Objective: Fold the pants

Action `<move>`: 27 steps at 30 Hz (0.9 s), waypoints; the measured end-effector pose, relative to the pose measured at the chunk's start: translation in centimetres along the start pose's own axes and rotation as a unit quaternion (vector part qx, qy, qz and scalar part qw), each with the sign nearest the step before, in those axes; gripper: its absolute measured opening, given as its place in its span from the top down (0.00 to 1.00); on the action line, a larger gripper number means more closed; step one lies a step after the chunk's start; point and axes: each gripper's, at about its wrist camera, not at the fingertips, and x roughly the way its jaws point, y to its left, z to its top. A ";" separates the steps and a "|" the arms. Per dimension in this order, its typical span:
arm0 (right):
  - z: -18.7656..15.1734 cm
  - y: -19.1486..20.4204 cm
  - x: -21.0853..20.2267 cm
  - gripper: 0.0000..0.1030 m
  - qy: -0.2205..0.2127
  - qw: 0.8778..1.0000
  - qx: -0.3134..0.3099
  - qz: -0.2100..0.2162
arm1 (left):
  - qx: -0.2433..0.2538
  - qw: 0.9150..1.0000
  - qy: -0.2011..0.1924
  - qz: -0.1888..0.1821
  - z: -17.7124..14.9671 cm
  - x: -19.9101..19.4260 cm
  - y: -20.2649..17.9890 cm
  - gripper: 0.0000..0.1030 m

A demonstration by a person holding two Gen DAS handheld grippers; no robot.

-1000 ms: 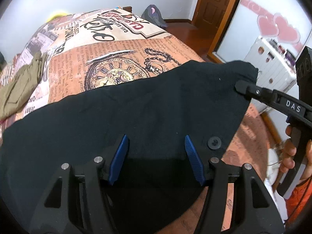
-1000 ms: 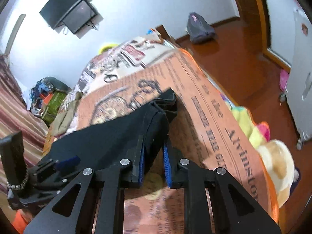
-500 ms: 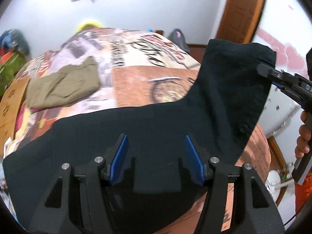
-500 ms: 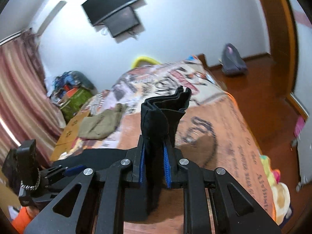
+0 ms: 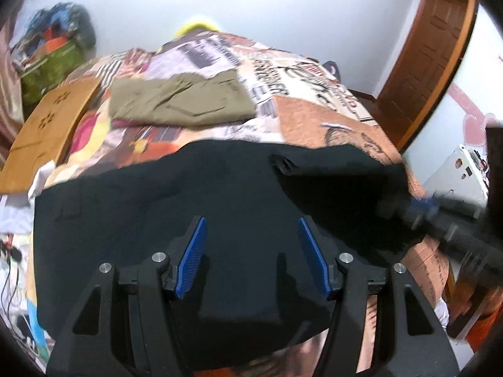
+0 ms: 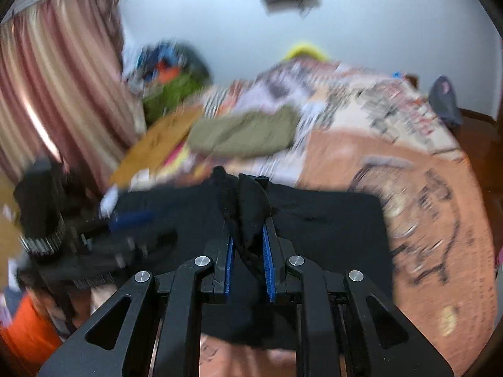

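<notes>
The black pants [image 5: 163,213] lie spread across the near part of the bed, with one end folded over onto the rest. My left gripper [image 5: 251,254] is open, its blue pads [image 5: 191,251] hovering over the black cloth with nothing between them. My right gripper [image 6: 247,251] is shut on a bunched edge of the black pants [image 6: 248,207] and holds it above the flat layer [image 6: 330,216]. The right gripper shows blurred at the right edge of the left wrist view [image 5: 440,216]. The left gripper shows blurred at the left of the right wrist view [image 6: 103,238].
Folded olive pants [image 5: 182,100] lie farther back on the patterned bedspread [image 5: 314,119]. A wooden board [image 5: 47,128] sits at the bed's left. A pile of bags [image 5: 50,47] stands in the far left corner. A wooden door [image 5: 433,50] and white cabinet [image 5: 456,172] are at the right.
My right gripper has carried the pants' edge leftward and down over the rest of the pants, folding them. Both views have swung left. The left gripper stays open above the cloth.
</notes>
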 end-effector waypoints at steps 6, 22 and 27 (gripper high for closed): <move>-3.0 1.2 2.7 0.82 0.046 0.998 -0.027 -0.018 | -0.018 1.000 0.017 0.010 -1.7 0.4 1.8 0.41; -1.4 -2.1 -2.7 0.60 -0.001 0.998 -0.023 -0.060 | 0.031 0.999 0.016 -0.028 0.6 2.2 -4.6 0.41; -2.6 -5.2 -0.8 0.60 0.039 0.995 -0.008 -0.094 | 0.067 0.996 0.059 -0.002 -1.1 4.8 -6.4 0.41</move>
